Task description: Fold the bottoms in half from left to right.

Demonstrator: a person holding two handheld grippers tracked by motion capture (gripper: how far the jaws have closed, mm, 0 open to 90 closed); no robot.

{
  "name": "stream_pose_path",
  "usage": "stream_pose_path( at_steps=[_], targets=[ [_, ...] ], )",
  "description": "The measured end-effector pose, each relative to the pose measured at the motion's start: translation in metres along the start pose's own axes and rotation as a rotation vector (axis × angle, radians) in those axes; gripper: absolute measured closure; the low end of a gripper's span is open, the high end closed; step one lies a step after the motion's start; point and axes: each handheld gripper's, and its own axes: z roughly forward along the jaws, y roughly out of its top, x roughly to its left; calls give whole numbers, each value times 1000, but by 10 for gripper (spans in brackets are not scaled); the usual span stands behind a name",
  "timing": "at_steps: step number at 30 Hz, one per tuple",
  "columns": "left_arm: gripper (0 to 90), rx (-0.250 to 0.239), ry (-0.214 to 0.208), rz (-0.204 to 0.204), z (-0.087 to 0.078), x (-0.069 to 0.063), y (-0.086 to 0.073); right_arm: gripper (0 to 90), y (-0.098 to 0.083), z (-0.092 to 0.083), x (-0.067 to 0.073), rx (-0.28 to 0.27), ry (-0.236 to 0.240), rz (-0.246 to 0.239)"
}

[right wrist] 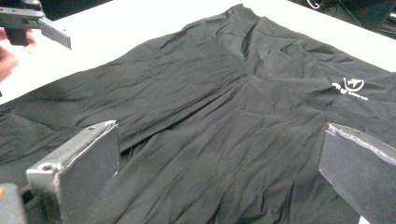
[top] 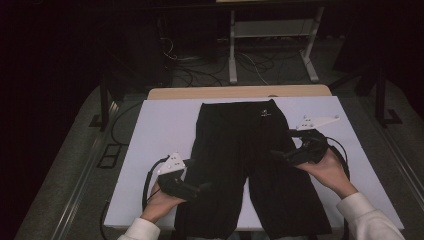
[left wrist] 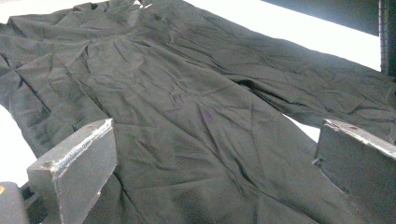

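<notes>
A pair of black trousers (top: 235, 145) lies flat on a white board (top: 160, 130), waistband at the far end and both legs running toward the person. A small white logo (top: 265, 113) sits near the waistband. My left gripper (top: 204, 188) hovers over the outer edge of the left leg, jaws wide apart with only wrinkled cloth (left wrist: 187, 116) beneath them. My right gripper (top: 278, 154) is above the right leg's upper part, open too, looking across the fabric (right wrist: 210, 107) toward the logo (right wrist: 350, 87). The left gripper (right wrist: 32, 21) also appears far off in the right gripper view.
The board rests on a wooden tabletop (top: 240, 92), with bare white margins on either side of the trousers. Beyond the table stand a white desk frame (top: 232, 50) and loose cables on a dark floor. Cables trail from both grippers.
</notes>
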Motion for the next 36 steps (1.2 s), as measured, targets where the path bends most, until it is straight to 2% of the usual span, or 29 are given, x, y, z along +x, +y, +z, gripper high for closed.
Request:
stream_pose_path(
  at_steps=[18,27,36],
  targets=[
    [0,0,1,-5,0,1,0,0,26,23,-9,22,-7,-4],
    [0,-1,-1,-6,0,1,0,0,36,34,-13,47,-21,-23],
    [0,-3,-2,-8,0,1,0,0,46,48,-18,53,-35,-14]
  ],
)
